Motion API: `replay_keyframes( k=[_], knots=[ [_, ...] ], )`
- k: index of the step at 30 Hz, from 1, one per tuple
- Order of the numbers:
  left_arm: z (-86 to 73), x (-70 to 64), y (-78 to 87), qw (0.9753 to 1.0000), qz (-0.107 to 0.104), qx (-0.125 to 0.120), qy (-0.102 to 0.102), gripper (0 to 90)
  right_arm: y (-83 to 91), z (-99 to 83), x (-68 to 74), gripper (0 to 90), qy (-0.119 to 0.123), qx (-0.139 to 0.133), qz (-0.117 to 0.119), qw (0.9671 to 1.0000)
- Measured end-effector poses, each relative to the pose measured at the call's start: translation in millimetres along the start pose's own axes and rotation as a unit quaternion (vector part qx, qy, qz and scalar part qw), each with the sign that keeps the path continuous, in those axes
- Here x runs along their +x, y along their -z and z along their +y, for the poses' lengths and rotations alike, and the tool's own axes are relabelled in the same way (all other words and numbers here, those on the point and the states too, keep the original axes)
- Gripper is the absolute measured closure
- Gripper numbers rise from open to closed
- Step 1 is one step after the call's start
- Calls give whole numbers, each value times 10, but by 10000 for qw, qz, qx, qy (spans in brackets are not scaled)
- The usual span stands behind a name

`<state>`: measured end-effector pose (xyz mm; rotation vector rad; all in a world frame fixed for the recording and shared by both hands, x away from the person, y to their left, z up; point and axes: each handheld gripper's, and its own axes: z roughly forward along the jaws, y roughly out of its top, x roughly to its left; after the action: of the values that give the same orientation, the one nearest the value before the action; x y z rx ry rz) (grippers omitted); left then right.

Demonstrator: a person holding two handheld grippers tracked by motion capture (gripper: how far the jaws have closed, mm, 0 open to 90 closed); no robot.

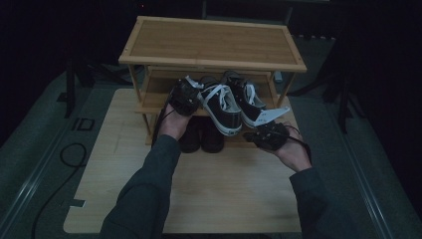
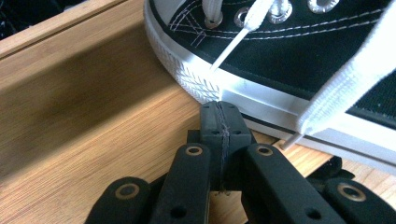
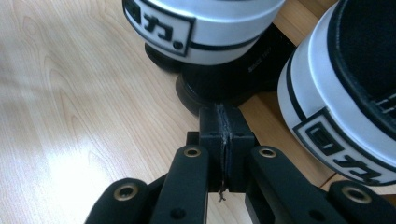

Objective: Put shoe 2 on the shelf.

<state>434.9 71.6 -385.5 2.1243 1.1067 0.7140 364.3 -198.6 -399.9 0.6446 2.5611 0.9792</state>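
a pair of black sneakers [image 1: 234, 102] sits on the wooden rack's [image 1: 214, 42] middle shelf, heels overhanging its near edge; placement looks nearly done. left gripper [image 1: 185, 97], jaws pressed together and empty, touches the left sneaker's side. right gripper [image 1: 268, 135], jaws likewise together, hovers just near the heels.

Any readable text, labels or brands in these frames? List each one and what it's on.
"回力" style characters, boxed in black: heel patch of the left sneaker, partly cut off by the frame edge.
Same boxed mark: heel patch of the right sneaker, tilted.
Small embossed lettering on the black shoe beneath: too blurred to read.
"ID"-like mark on the floor: too dim to confirm.
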Motion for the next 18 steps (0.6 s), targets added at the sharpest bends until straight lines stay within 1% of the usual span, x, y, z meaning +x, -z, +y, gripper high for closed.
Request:
replay_keyframes(
  k=[5, 7, 8, 11, 12, 13, 14, 15, 16, 17, 18],
  knots=[
    [4, 15, -12, 10000, 15, 0, 46, 900, -4, -1, 22, 882, 36, -62, 62, 10000],
    [17, 19, -18, 10000, 35, 41, 55, 900, -2, 6, 40, 881, 72, -106, 101, 9999],
    [35, 21, -28, 9999, 108, 95, 19, 900, 0, 11, 49, 881, 86, -132, 129, 9998],
    [45, 27, -32, 9999, 92, 124, 43, 900, 8, 18, 63, 882, 98, -210, 186, 9996],
    [48, 27, -45, 9998, 96, 113, 145, 900, 17, 27, 79, 881, 109, -277, 270, 9992],
    [48, 27, -45, 9998, 96, 113, 145, 900, 17, 27, 79, 881, 109, -277, 270, 9992],
    [53, 28, -51, 9997, 96, 130, 196, 900, 24, 38, 98, 882, 155, -335, 318, 9988],
    [53, 28, -51, 9997, 96, 130, 196, 900, 28, 42, 109, 881, 157, -350, 338, 9987],
    [56, 29, -57, 9995, 102, 135, 250, 900, 31, 51, 123, 882, 184, -375, 367, 9985],
    [56, 29, -57, 9995, 102, 135, 250, 900, 31, 51, 123, 882, 184, -375, 367, 9985],
    [56, 33, -59, 9994, 94, 130, 296, 900, 28, 62, 137, 882, 219, -393, 392, 9982]
  ],
)
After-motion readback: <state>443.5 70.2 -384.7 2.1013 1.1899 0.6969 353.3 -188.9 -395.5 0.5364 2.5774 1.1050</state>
